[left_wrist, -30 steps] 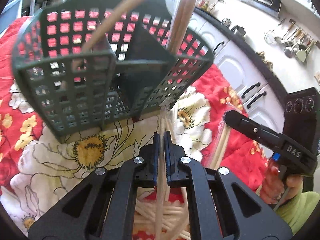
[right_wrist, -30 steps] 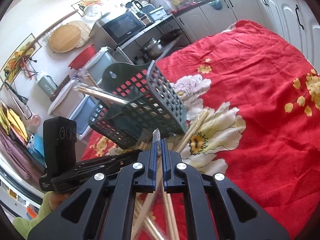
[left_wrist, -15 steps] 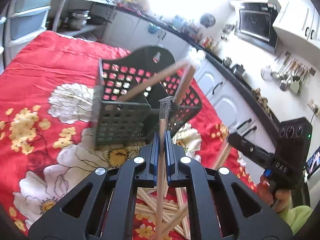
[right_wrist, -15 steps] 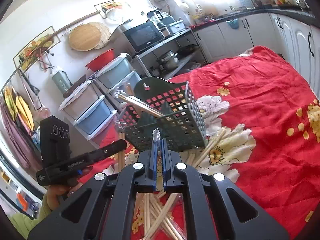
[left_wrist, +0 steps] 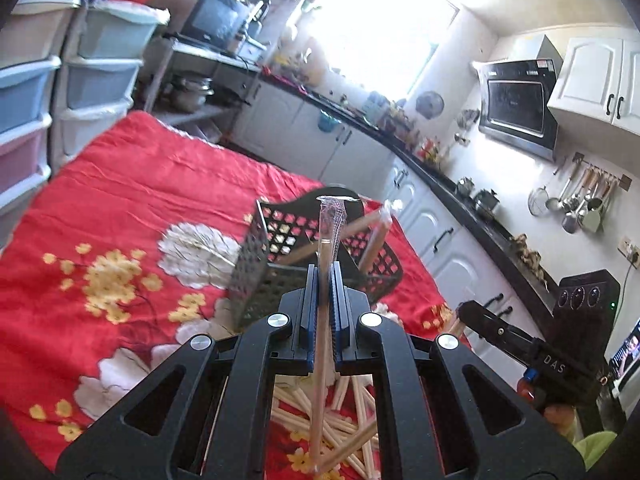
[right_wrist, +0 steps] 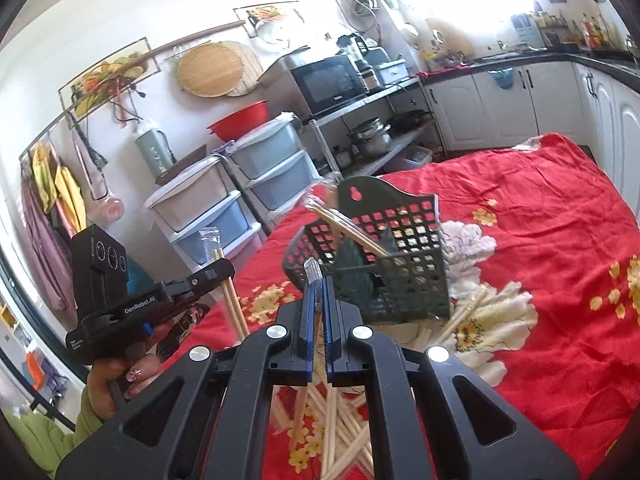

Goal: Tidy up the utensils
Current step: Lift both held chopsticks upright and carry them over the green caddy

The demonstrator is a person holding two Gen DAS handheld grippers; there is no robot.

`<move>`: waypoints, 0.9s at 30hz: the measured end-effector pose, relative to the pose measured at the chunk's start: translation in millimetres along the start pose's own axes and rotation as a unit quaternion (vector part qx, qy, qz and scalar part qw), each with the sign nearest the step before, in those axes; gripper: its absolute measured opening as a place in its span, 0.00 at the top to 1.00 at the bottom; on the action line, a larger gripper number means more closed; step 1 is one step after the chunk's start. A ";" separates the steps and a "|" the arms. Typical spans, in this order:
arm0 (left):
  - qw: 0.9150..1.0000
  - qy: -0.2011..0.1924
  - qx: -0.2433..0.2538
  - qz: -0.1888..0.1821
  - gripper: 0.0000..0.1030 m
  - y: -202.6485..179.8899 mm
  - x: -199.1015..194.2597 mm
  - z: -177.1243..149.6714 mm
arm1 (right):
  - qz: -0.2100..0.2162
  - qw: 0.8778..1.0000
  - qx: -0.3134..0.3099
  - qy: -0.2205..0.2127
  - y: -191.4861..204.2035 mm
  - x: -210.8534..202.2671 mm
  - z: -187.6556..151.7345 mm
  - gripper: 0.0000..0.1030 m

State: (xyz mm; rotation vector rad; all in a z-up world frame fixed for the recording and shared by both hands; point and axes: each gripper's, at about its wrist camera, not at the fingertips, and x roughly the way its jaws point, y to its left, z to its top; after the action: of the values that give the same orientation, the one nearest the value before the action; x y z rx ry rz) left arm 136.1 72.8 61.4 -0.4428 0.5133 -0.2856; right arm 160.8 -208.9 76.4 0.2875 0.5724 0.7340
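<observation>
A dark green mesh utensil basket (left_wrist: 276, 268) (right_wrist: 404, 264) stands on the red flowered cloth, with wrapped chopsticks (left_wrist: 372, 236) (right_wrist: 348, 232) leaning in it. My left gripper (left_wrist: 325, 276) is shut on a plastic-wrapped pair of chopsticks (left_wrist: 329, 236), held upright above the table, in front of the basket. My right gripper (right_wrist: 318, 284) is shut on another wrapped pair of chopsticks (right_wrist: 313, 270). A loose pile of wrapped chopsticks (left_wrist: 344, 432) (right_wrist: 340, 432) lies on the cloth below both grippers. The right gripper shows in the left view (left_wrist: 464, 312), the left gripper in the right view (right_wrist: 224, 268).
The table is covered by a red cloth (left_wrist: 132, 208) (right_wrist: 540, 232). White kitchen cabinets (left_wrist: 432, 232) run along the right. Plastic drawer units (right_wrist: 224, 208) and a shelf with a microwave (right_wrist: 332, 80) stand behind the table.
Both grippers have risen and pulled back from the basket, each still gripping its chopsticks. The basket now looks smaller and farther away.
</observation>
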 end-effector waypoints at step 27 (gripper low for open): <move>0.996 -0.081 0.024 -0.007 0.97 -20.8 -32.4 59.3 | 0.021 0.996 -0.060 -0.068 39.6 -19.5 56.6 0.96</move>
State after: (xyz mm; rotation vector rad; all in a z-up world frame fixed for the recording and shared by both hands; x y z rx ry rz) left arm 137.3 86.5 130.7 -0.4184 0.3444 -0.2716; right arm 160.5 -197.1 147.2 0.2365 0.3924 0.7805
